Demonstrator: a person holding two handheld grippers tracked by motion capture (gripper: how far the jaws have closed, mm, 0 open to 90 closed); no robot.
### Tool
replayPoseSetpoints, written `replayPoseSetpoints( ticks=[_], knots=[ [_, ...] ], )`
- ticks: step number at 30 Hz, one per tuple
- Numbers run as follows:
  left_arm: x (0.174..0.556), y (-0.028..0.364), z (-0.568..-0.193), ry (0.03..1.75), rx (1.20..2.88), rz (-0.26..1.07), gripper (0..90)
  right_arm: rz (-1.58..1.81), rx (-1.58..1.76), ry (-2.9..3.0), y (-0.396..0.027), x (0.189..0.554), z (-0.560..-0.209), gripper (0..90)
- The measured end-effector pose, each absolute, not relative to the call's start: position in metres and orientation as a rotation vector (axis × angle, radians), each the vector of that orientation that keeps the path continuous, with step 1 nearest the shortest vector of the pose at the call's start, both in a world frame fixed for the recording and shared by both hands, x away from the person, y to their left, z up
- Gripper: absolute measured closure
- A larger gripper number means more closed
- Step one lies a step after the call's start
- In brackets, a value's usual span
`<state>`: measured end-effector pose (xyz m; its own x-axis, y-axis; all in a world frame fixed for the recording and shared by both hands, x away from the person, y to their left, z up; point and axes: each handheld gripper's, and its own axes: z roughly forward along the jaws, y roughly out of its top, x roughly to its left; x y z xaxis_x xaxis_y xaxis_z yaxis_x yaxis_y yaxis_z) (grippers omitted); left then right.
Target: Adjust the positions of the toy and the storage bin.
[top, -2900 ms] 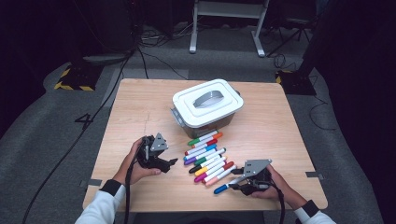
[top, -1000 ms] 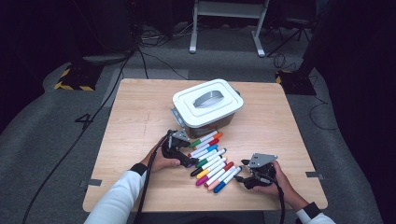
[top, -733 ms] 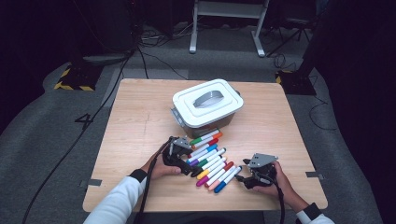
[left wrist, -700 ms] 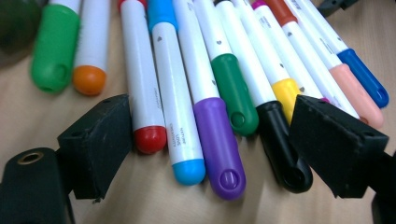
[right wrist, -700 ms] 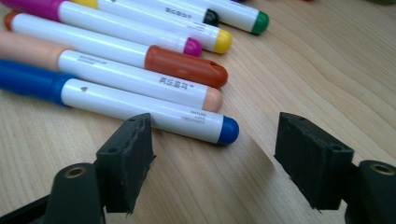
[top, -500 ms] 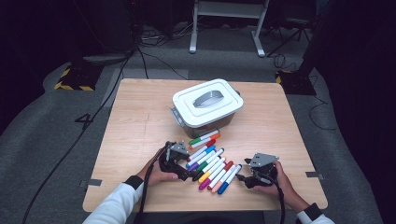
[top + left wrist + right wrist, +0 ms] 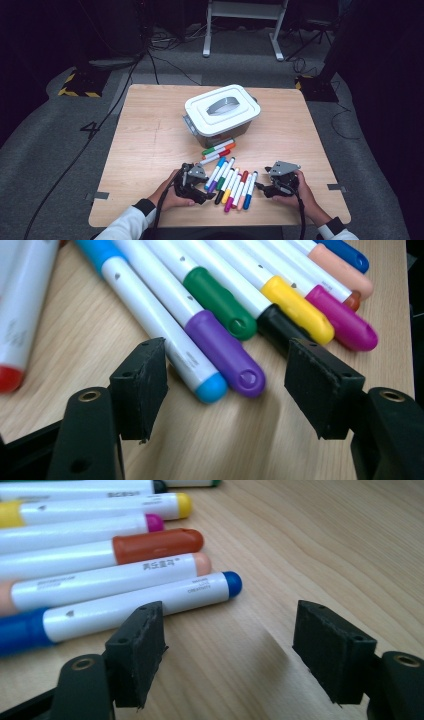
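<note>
High view: both grippers rest at the near ends of a row of markers (image 7: 231,186) on the wooden table (image 7: 150,145), in front of a lidded white box (image 7: 222,114).

Left gripper (image 7: 200,192) sits at the row's left end; its jaws have just been closing and now stand about half open around the tips of the light blue marker (image 7: 150,310) and the purple-capped marker (image 7: 225,352), pads not yet touching either. Right gripper (image 7: 260,187), open and holding nothing, waits just beside the dark blue marker (image 7: 125,607). The step looks like picking a pen from the left end; next the jaws need to centre on one barrel, or two may come up together. The barrels are smooth, round white plastic with glossy coloured caps, likely to roll; the black pads look rough and blocky.
</note>
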<state>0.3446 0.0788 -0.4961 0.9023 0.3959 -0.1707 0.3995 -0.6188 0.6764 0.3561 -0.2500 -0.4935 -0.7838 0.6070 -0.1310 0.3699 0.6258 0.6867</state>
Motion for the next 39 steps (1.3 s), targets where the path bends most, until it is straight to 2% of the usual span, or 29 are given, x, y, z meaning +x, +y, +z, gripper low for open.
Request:
replayPoseSetpoints(
  ticks=[8,13,16,18,22,27,32,39],
  knots=[
    [0.343,0.064,-0.496,0.61,2.289,0.029,33.2,0.929,0.831,2.467,-0.257,0.361,-0.494,29.3],
    [0.347,0.073,-0.491,0.617,2.277,0.049,24.3,0.928,0.825,2.468,-0.257,0.361,-0.493,29.9],
    [0.355,0.091,-0.481,0.675,2.206,0.101,21.0,0.936,0.827,2.473,-0.258,0.362,-0.494,30.0],
    [0.369,0.105,-0.479,0.741,2.182,0.195,19.4,0.943,0.829,2.476,-0.258,0.362,-0.494,30.2],
    [0.389,0.112,-0.484,0.78,2.203,0.262,19.1,0.942,0.823,2.478,-0.257,0.362,-0.494,30.4],
    [0.404,0.104,-0.49,0.717,2.239,0.277,17.4,0.947,0.813,2.481,-0.257,0.362,-0.494,31.0],
    [0.416,0.096,-0.491,0.707,2.224,0.27,18.4,0.951,0.806,2.485,-0.257,0.362,-0.494,31.3],
    [0.428,0.086,-0.497,0.69,2.262,0.305,30.0,0.952,0.793,2.49,-0.257,0.361,-0.494,32.0]
  ],
)
